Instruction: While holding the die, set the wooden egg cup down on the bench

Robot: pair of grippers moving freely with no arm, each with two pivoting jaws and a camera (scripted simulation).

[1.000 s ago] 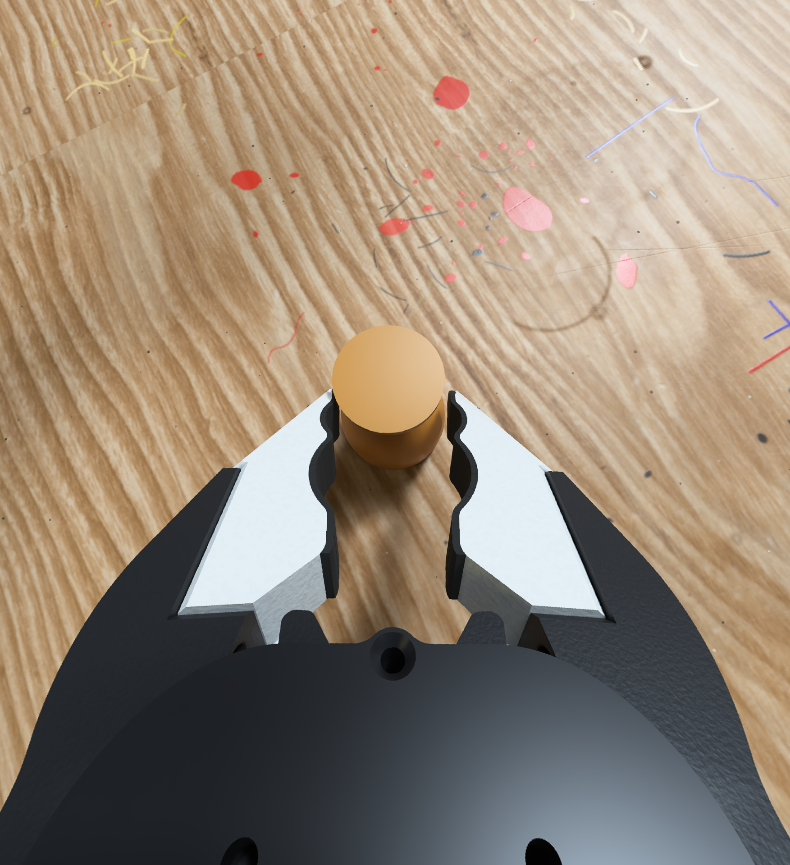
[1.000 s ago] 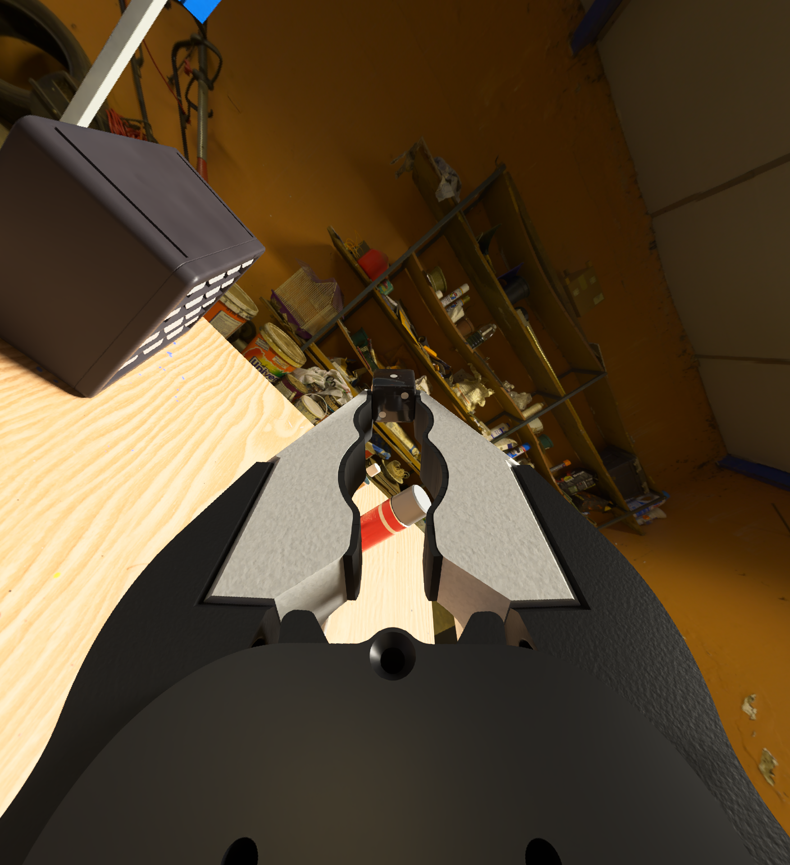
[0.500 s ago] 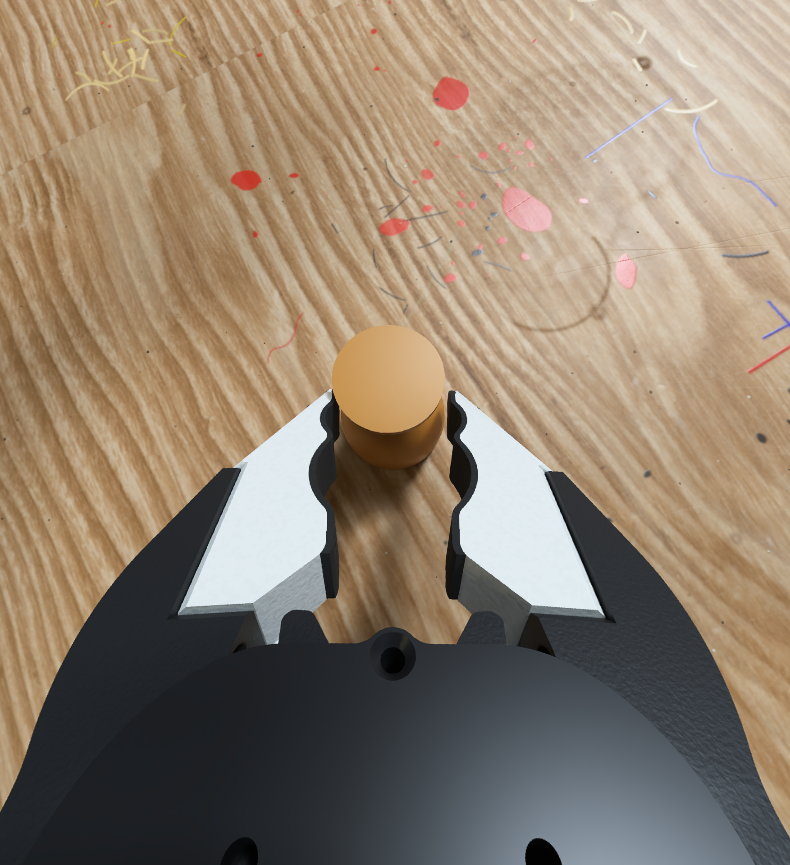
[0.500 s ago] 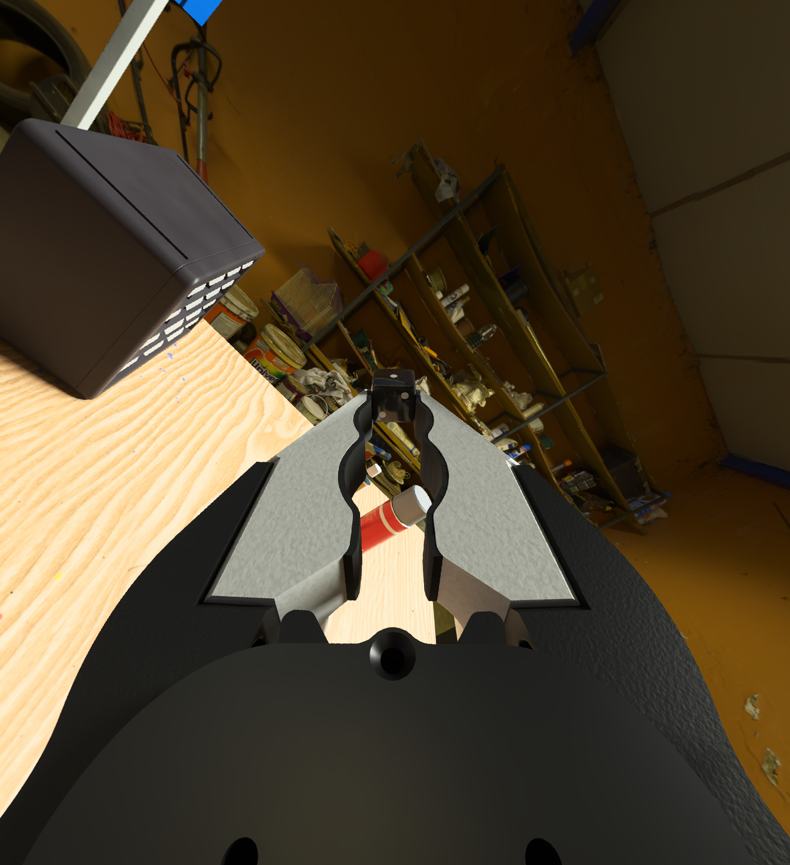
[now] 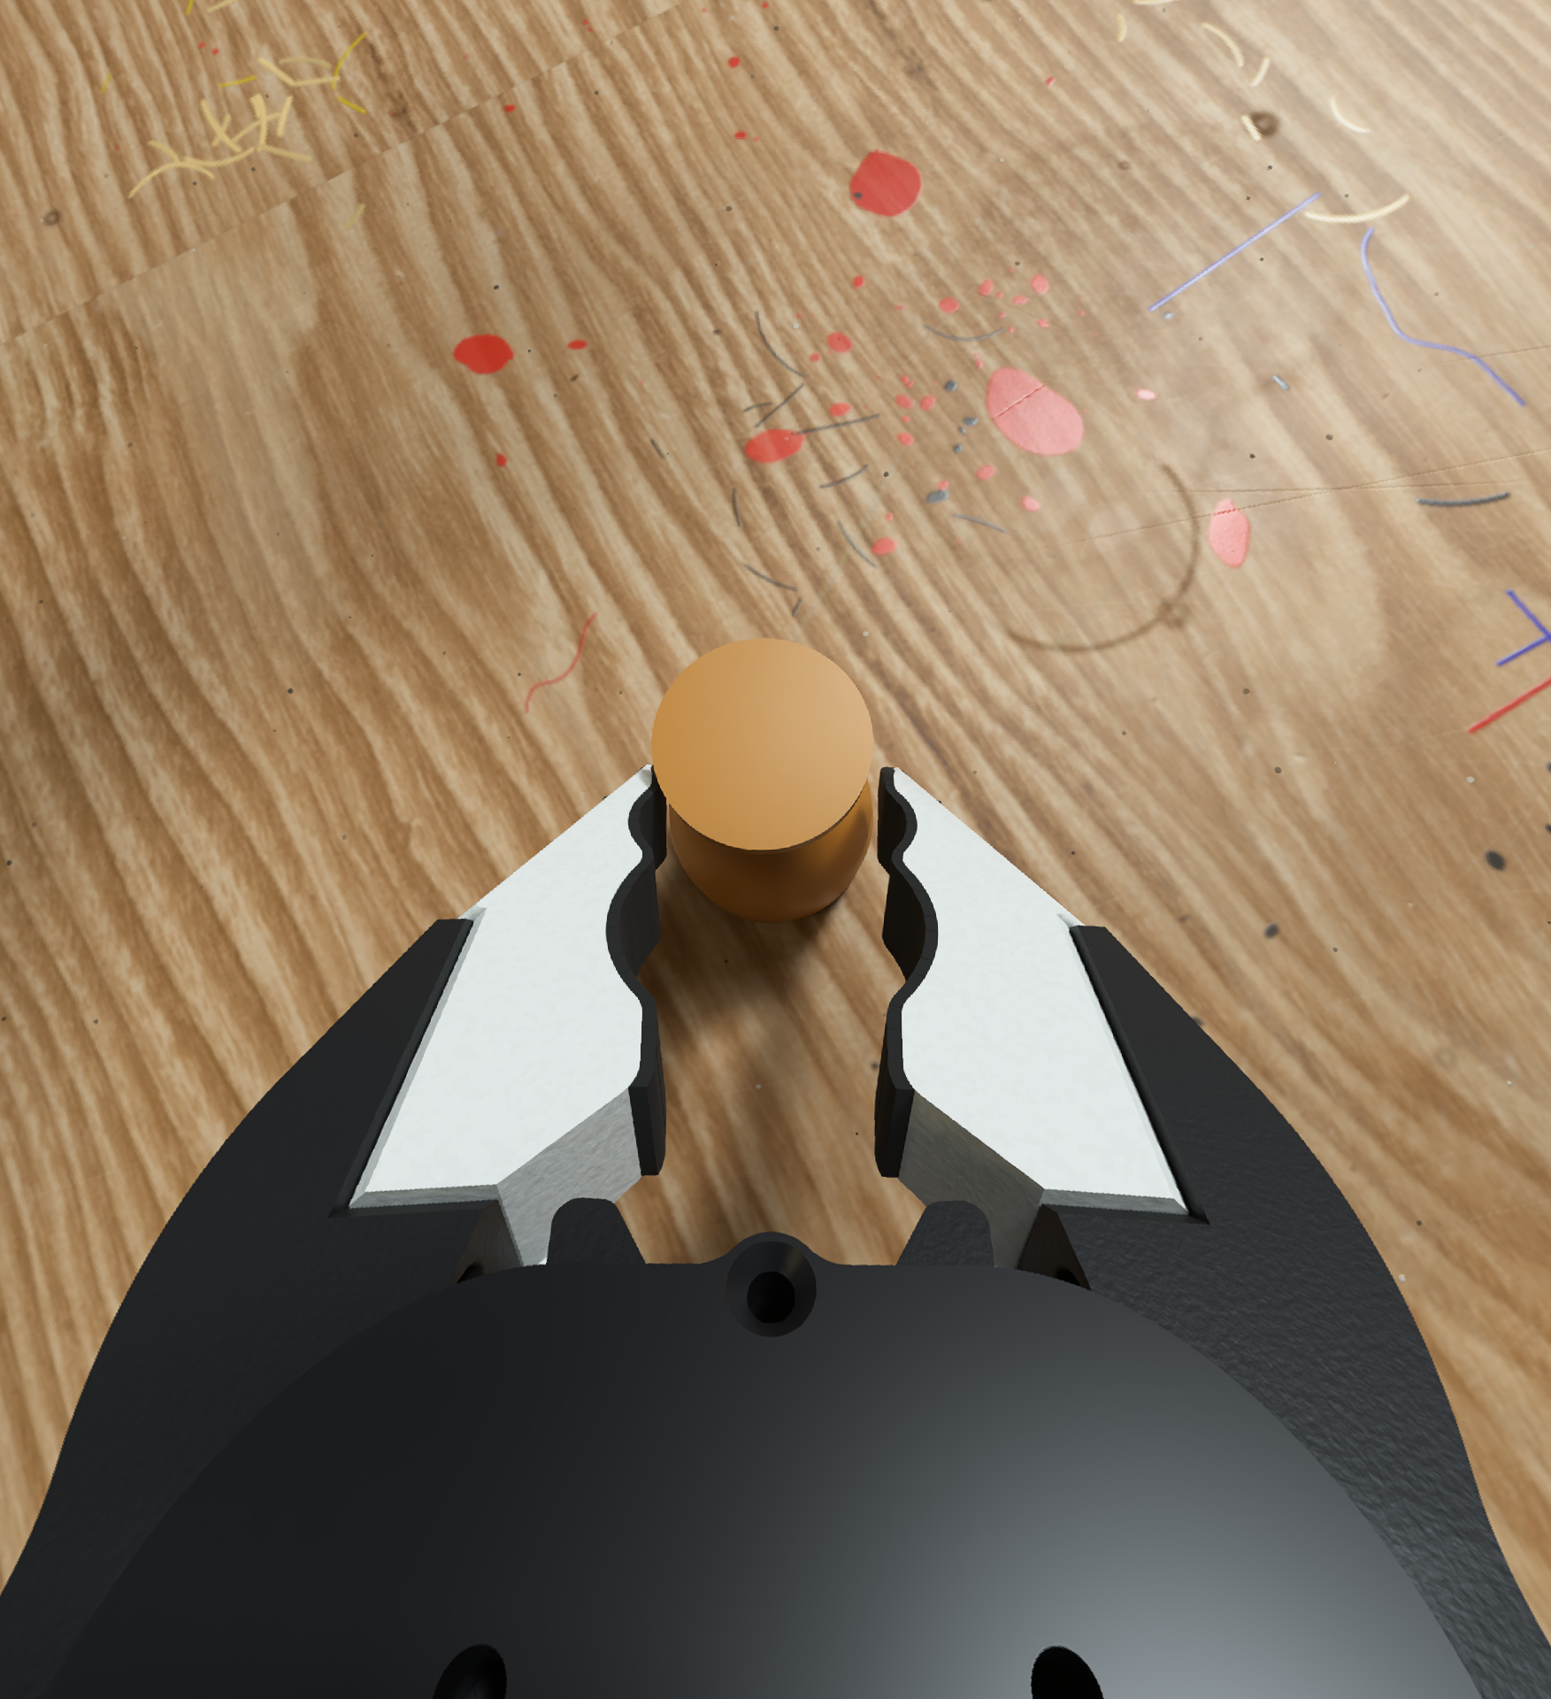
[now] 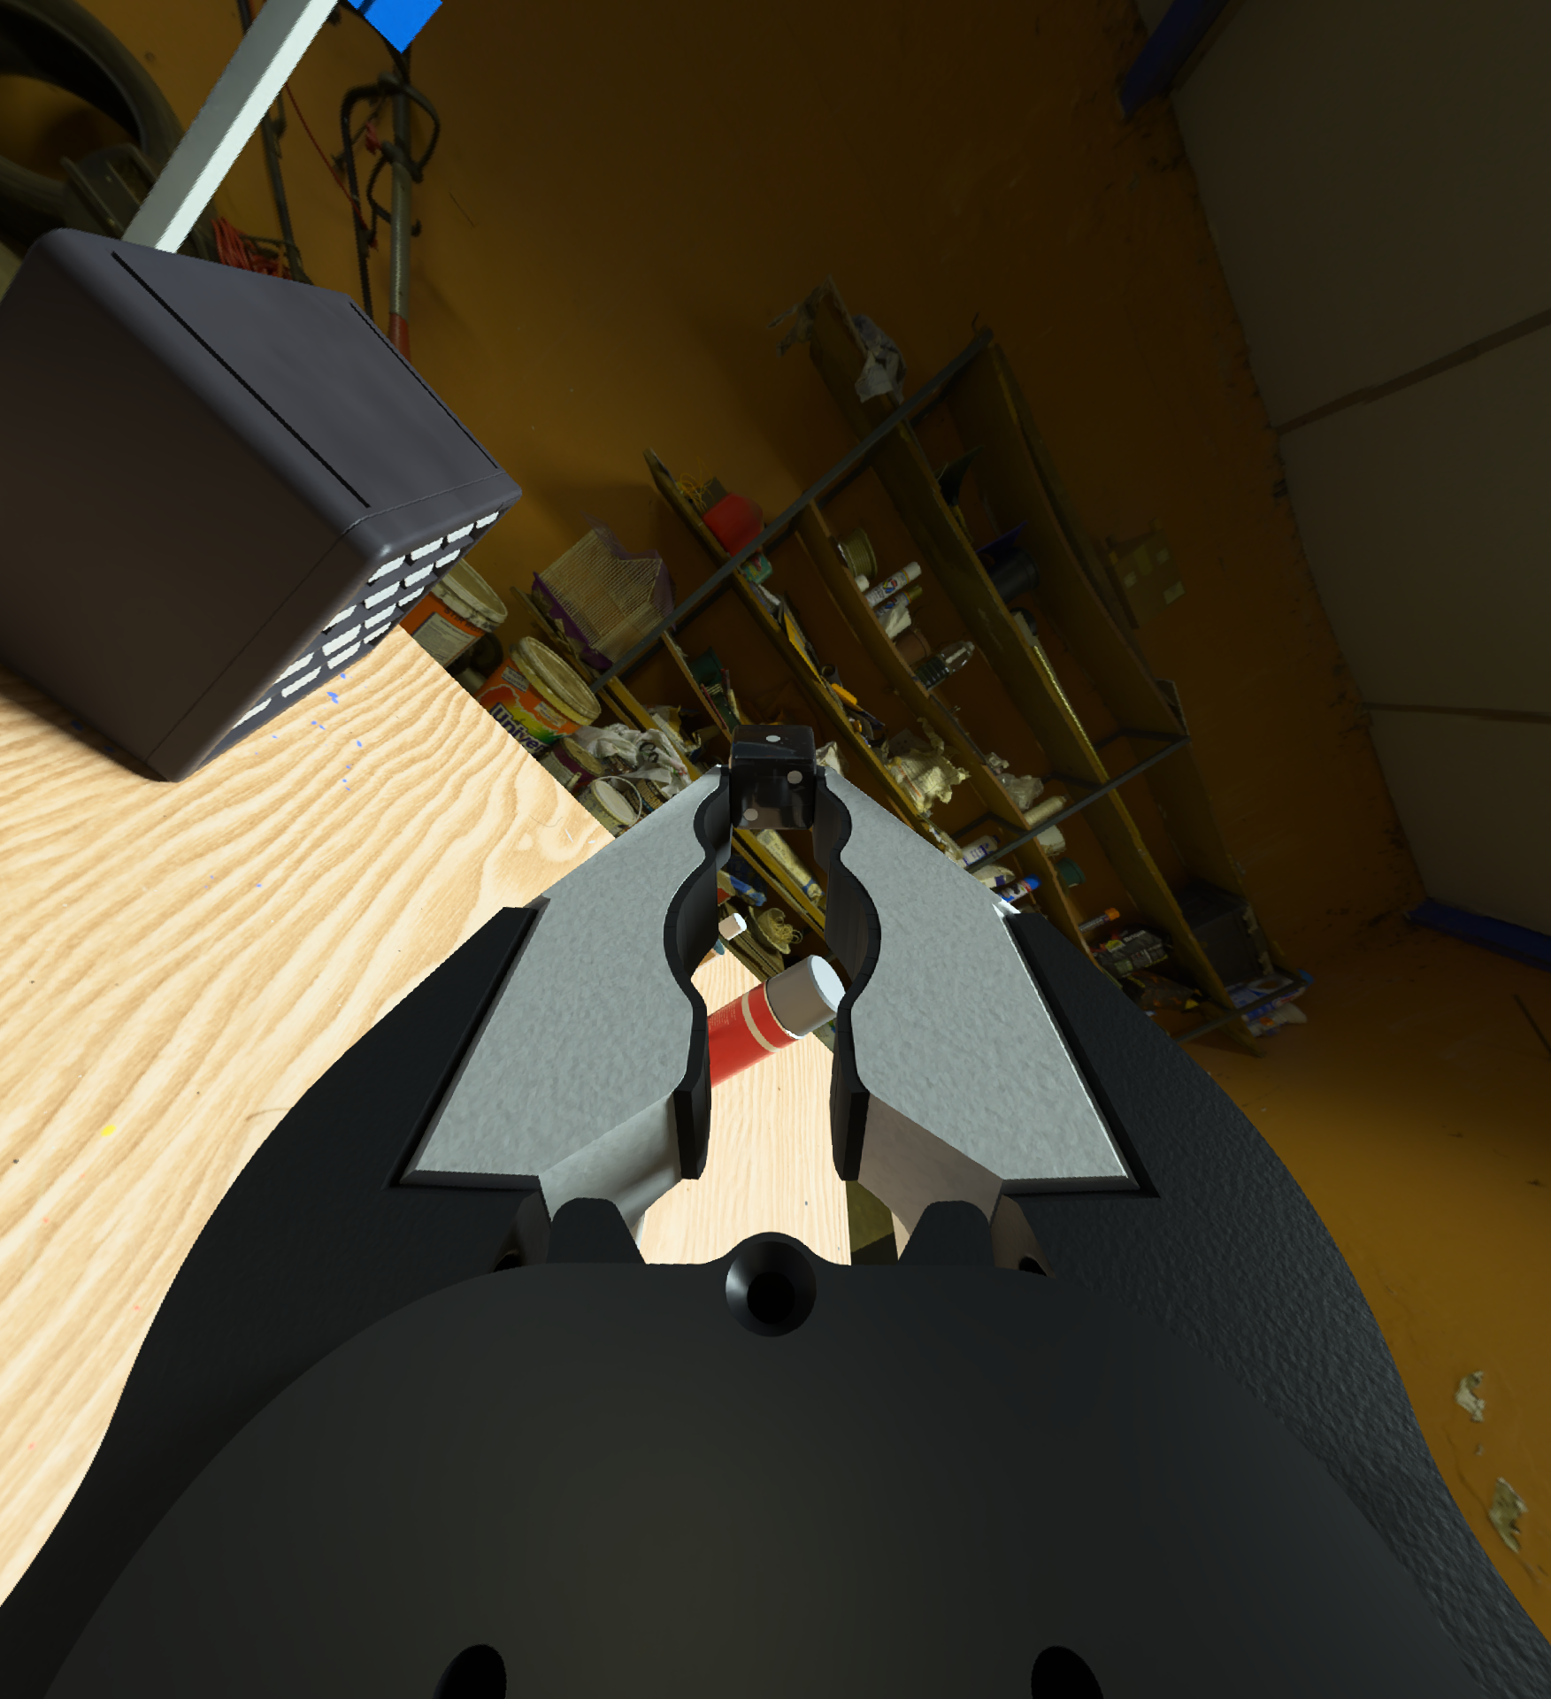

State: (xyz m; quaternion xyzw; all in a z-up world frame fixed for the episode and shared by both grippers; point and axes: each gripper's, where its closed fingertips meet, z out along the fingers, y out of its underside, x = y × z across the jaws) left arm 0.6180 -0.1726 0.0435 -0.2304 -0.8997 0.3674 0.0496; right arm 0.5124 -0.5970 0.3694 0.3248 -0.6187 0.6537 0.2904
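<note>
My left claw (image 5: 764, 781) brackets the wooden egg cup (image 5: 762, 777) at centre frame, its 2 fingertips flanking the cup's body; whether the pads press it or stand just clear, I cannot tell. The cup shows a flat round face toward the camera, and a shadow lies on the worktop (image 5: 293, 644) beneath it, though contact with the wood is not clear. I judge it light, stiff and smooth-turned, apt to slip or roll if let go off level, and best held across its rounded body as now. My right claw (image 6: 771, 781), centre of its own view, is pinched tight on the small black die (image 6: 771, 777) at the fingertips, out past the worktop's edge. The oak-grained surface carries red paint spots, pen strokes and pale shavings at upper left. A dark vented box (image 6: 174, 496) stands at upper left, a red-and-white tube (image 6: 767, 1016) lies behind the fingers, and cluttered shelving (image 6: 937, 662) lines an ochre wall.
</note>
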